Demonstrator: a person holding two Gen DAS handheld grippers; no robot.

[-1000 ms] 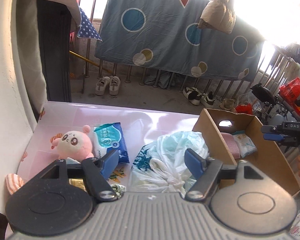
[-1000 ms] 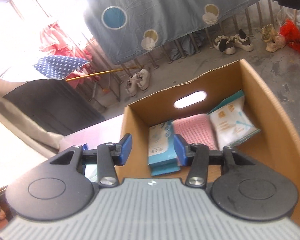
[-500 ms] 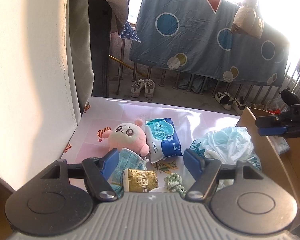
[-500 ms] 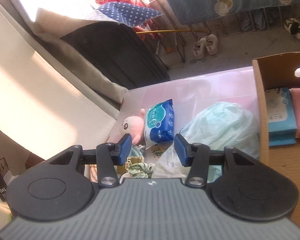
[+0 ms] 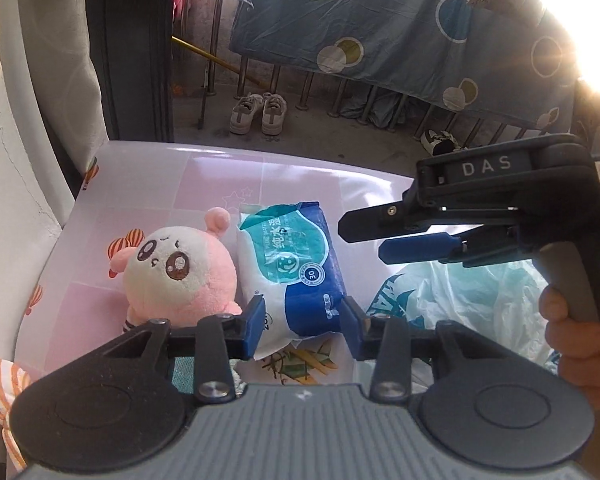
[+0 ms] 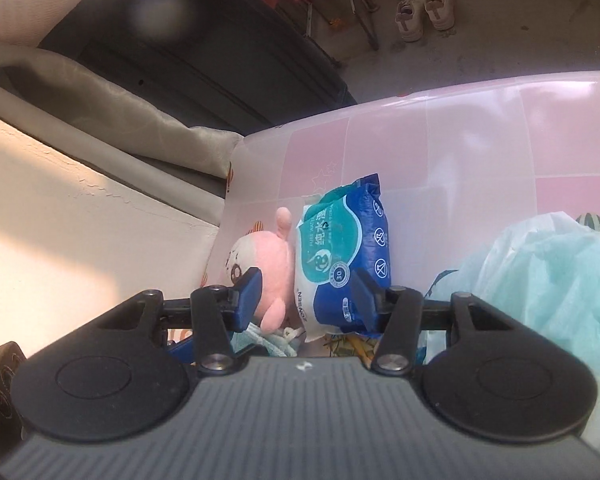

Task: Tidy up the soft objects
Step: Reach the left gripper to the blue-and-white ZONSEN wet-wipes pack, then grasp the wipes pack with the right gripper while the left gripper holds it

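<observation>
A blue and white pack of wet wipes (image 5: 296,268) lies on the pink table (image 5: 180,196), beside a pink plush toy (image 5: 180,276) on its left. My left gripper (image 5: 302,330) is open, its jaws on either side of the pack's near end. My right gripper (image 6: 306,296) is open, above the pack (image 6: 348,248) and the plush toy (image 6: 260,264). It also shows from the side in the left wrist view (image 5: 364,240), over the table to the right of the pack.
A pale green and white plastic bag (image 5: 480,300) lies right of the pack, also in the right wrist view (image 6: 540,280). A striped orange cloth (image 5: 0,392) is at the near left. A cream wall (image 6: 80,232) borders the table's left side. Shoes (image 5: 258,114) stand on the floor beyond.
Both grippers moved closer to the wet wipes pack. The right gripper swung left, away from the cardboard box, which has left both views. The left jaws narrowed around the pack's near end.
</observation>
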